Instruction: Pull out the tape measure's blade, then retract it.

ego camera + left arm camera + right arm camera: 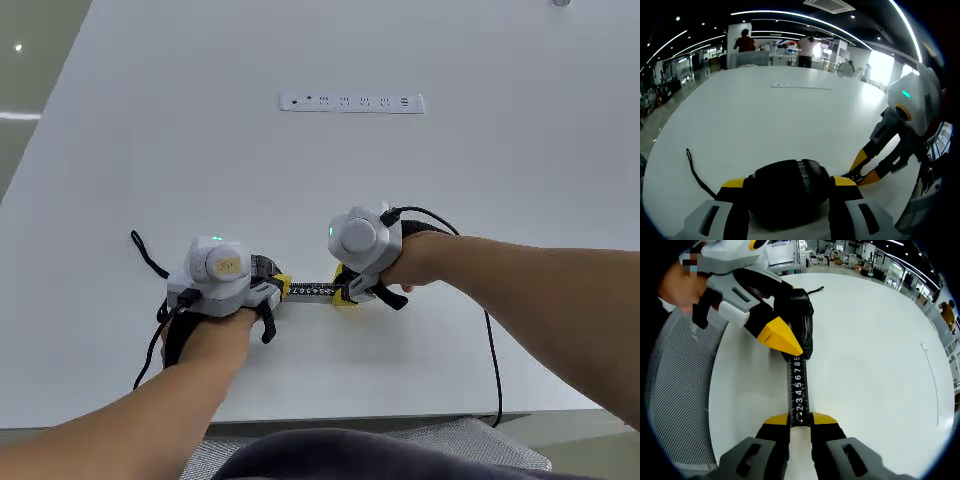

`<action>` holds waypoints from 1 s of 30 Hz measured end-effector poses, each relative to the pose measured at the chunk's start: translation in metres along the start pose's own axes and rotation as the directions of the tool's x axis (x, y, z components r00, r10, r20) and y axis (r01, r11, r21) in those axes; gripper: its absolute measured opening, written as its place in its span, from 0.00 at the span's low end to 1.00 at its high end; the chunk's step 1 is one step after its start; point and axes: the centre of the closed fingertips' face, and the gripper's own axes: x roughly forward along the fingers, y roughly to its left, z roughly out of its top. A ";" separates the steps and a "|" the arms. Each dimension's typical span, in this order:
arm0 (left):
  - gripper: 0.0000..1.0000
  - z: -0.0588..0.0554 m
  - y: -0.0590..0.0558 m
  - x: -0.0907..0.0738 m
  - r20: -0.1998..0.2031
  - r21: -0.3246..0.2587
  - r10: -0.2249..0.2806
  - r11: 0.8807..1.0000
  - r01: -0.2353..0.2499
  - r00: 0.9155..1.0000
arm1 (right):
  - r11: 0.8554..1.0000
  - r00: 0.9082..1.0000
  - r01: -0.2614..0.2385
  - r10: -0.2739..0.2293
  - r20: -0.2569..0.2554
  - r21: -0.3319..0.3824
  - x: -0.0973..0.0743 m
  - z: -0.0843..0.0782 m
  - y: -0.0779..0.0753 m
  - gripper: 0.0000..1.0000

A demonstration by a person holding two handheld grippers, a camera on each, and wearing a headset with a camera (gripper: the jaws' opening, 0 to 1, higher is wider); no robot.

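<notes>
A wide white table (300,180) fills the near part of an open-plan office. Long strip lights run overhead, and two people (745,41) stand at the far end with their backs turned. A white power strip (352,102) lies flat toward the far side of the table, well apart from the work. A thin black cable (146,255) curls on the surface near the left-hand tool.

Close to the front edge, the person holds the two grippers facing each other. The left gripper (790,181) has its yellow-tipped jaws clamped on either side of the black tape measure (787,200), with the case square between them. The case is low over the table, and I cannot tell whether it touches the surface.

The right gripper (800,418) points back at it, its jaws pinched together on the free end of the blade (798,382). The blade is out a short way. It is a dark strip with white numerals, reading up to 9 by the mouth of the case. It runs straight from the case to the right gripper's jaws, just above the tabletop.

From the head view the two tools sit near each other, with the short stretch of blade bridging the gap. A black cord (490,350) trails from the right wrist over the table's front edge. Grey chair mesh (680,390) shows below that edge.
</notes>
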 end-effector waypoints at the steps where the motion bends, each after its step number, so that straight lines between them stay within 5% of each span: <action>1: 0.61 0.000 0.000 0.000 0.000 -0.001 0.001 1.000 -0.001 1.000 | 1.000 1.000 0.000 0.000 0.001 0.002 0.000 0.001 0.000 0.15; 30: 0.61 -0.001 0.000 -0.003 0.003 0.000 -0.001 1.000 0.001 1.000 | 1.000 1.000 -0.004 0.004 0.028 -0.008 0.007 0.016 0.003 0.15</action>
